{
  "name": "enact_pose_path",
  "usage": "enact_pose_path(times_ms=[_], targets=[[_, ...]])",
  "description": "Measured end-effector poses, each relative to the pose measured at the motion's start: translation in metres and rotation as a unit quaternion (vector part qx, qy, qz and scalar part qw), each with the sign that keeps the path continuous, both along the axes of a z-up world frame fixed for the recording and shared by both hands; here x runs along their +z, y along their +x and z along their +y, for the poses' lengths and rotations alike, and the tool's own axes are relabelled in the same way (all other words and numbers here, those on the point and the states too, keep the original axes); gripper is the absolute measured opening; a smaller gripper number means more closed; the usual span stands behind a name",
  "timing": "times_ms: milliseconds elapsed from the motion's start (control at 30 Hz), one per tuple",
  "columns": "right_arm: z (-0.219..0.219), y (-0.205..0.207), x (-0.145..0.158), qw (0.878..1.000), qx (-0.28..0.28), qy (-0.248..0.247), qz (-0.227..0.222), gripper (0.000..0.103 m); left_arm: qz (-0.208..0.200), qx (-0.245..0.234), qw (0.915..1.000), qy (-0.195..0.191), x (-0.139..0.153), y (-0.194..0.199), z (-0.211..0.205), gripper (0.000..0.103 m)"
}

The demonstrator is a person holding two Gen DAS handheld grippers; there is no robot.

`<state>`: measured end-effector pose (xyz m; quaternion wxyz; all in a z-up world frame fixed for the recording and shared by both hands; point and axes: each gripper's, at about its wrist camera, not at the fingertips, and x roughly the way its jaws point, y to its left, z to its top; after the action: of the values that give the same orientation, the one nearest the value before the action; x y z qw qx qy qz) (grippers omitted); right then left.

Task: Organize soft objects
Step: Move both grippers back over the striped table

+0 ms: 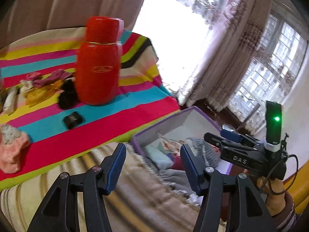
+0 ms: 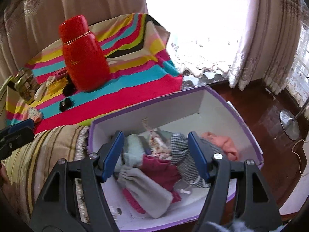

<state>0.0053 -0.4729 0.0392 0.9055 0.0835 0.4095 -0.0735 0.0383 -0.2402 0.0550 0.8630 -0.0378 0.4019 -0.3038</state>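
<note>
Both sets of fingers are spread wide and hold nothing. The right gripper hangs over the purple-rimmed box at lower centre, just above the clothes piled inside. The left gripper hovers over the striped blanket, the box at its right. At upper left a red flask stands on the striped cloth beside small clothes; a pink garment lies at the left edge.

Red flask is smeared by motion blur, logo unreadable, and it hides part of the black bundle behind it. At lower left the pink garment runs off the frame. The jar's label is too small to read.
</note>
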Motion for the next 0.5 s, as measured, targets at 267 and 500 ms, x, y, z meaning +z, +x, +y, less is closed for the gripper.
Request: enact_pose_path(times_ms=[267, 500], targets=[[0.053, 0.012, -0.003, 0.998, 0.057, 0.006, 0.008, 0.071, 0.032, 0.097, 0.9947, -0.015, -0.012, 0.01, 0.081, 0.06], [0.106, 0.026, -0.006, 0.993, 0.116, -0.002, 0.02, 0.071, 0.065, 0.199, 0.9773, -0.033, -0.03, 0.012, 0.167, 0.06]])
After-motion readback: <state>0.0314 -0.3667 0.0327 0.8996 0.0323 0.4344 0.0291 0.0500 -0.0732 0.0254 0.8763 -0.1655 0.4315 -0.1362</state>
